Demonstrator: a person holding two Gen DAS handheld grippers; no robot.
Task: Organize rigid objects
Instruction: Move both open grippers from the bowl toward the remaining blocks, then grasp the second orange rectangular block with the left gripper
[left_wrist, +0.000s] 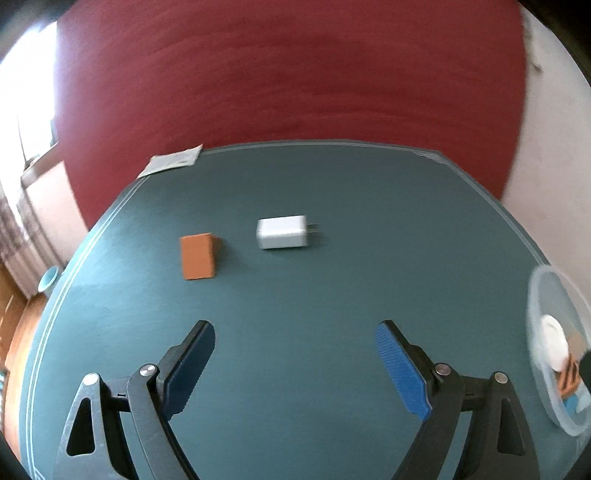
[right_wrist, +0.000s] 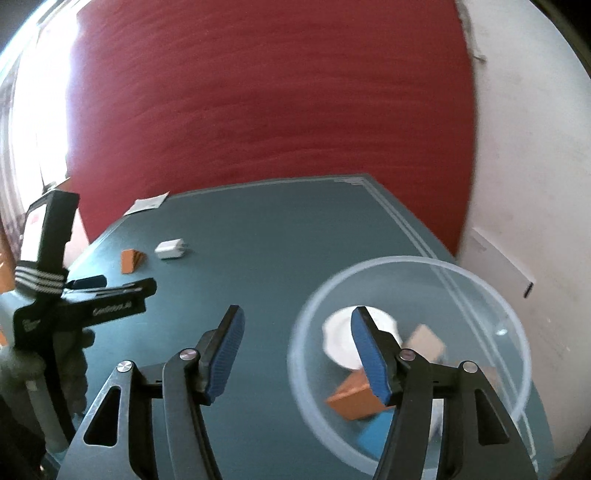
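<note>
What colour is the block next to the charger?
Orange. The block lies on the table just left of the white charger, clearest in the left wrist view.

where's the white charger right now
The white charger lies on the teal table, just right of the orange block, ahead of the open left gripper; outside the clear bowl.

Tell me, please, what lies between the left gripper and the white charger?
Nothing: in the left wrist view, only bare green table separates the open left gripper from the white charger.
</note>
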